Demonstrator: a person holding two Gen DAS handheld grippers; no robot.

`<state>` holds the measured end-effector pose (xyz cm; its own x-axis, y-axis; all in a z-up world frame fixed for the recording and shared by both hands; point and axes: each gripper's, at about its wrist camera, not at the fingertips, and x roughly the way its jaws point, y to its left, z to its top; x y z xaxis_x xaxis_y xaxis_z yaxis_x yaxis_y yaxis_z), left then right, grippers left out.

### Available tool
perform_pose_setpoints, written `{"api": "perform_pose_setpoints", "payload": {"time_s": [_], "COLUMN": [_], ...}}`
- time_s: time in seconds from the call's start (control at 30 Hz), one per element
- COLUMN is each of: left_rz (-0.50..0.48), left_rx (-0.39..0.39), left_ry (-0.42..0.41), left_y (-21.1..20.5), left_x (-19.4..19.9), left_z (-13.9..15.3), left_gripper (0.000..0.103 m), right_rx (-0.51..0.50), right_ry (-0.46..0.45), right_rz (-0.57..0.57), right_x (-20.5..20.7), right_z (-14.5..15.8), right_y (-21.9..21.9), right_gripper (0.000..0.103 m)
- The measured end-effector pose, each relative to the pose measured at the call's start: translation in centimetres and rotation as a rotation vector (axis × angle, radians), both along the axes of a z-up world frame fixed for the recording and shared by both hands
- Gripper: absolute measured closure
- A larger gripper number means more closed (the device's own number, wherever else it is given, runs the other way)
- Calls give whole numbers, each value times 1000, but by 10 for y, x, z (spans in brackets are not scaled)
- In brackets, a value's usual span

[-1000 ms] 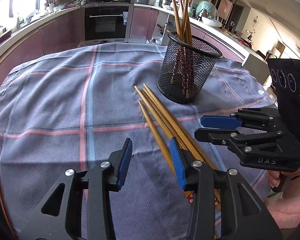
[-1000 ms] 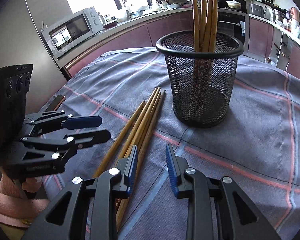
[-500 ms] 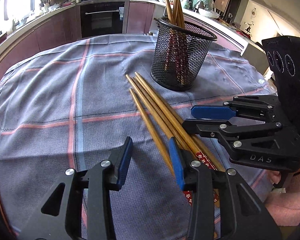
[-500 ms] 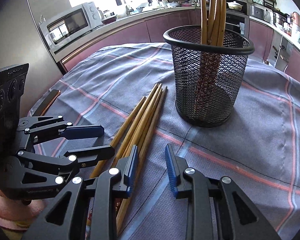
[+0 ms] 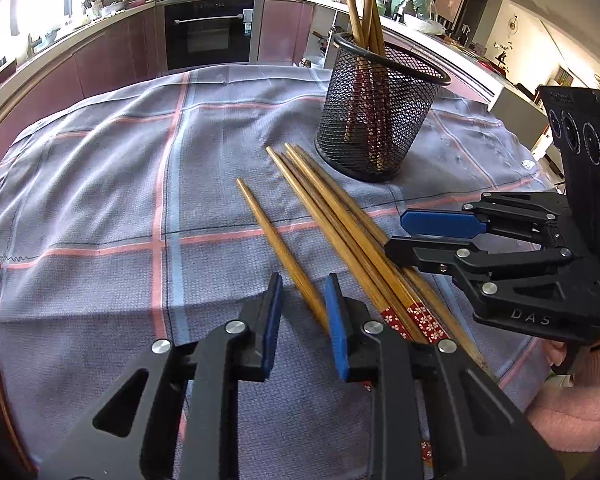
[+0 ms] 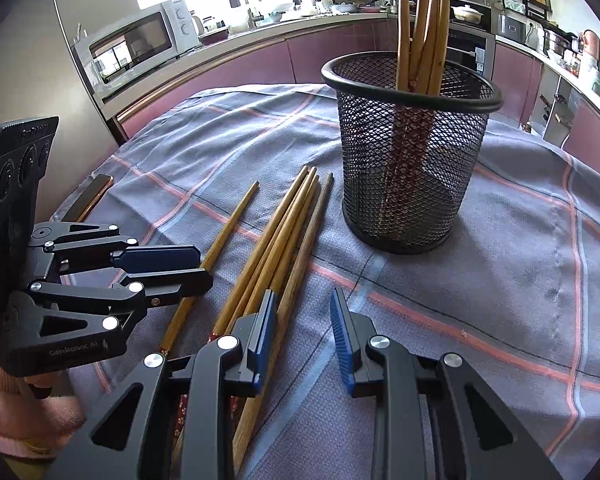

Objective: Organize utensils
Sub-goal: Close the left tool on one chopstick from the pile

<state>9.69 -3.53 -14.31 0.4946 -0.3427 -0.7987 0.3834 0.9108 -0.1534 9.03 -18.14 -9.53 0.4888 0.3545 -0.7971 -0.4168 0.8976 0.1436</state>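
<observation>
Now my left gripper (image 5: 302,307) is closing around the lone chopstick (image 5: 278,246) lying beside the bundle (image 5: 342,224); I should pinch squarely, then lift toward the mesh holder (image 5: 376,112); my right gripper (image 6: 304,330) stays narrowly parted, empty.

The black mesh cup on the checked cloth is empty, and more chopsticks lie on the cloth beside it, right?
Not empty. The left wrist view shows the mesh cup already holding several upright chopsticks. The rest is right: more chopsticks lie on the checked cloth beside it.
</observation>
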Motion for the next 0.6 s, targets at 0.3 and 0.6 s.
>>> {"api": "perform_pose_setpoints", "payload": {"time_s": [0.3, 0.6], "left_rz": [6, 73], "left_rx": [-7, -31], "left_ry": [3, 35], "left_y": [-1, 8], "left_x": [5, 10], "left_z": [-1, -1], "left_gripper": [80, 91], "right_rx": [-38, -36], "right_ry": [-17, -22], "right_rz": [3, -31], "right_x": [6, 9], "right_z": [-3, -3], "right_y": [14, 13], "right_gripper": [81, 94]}}
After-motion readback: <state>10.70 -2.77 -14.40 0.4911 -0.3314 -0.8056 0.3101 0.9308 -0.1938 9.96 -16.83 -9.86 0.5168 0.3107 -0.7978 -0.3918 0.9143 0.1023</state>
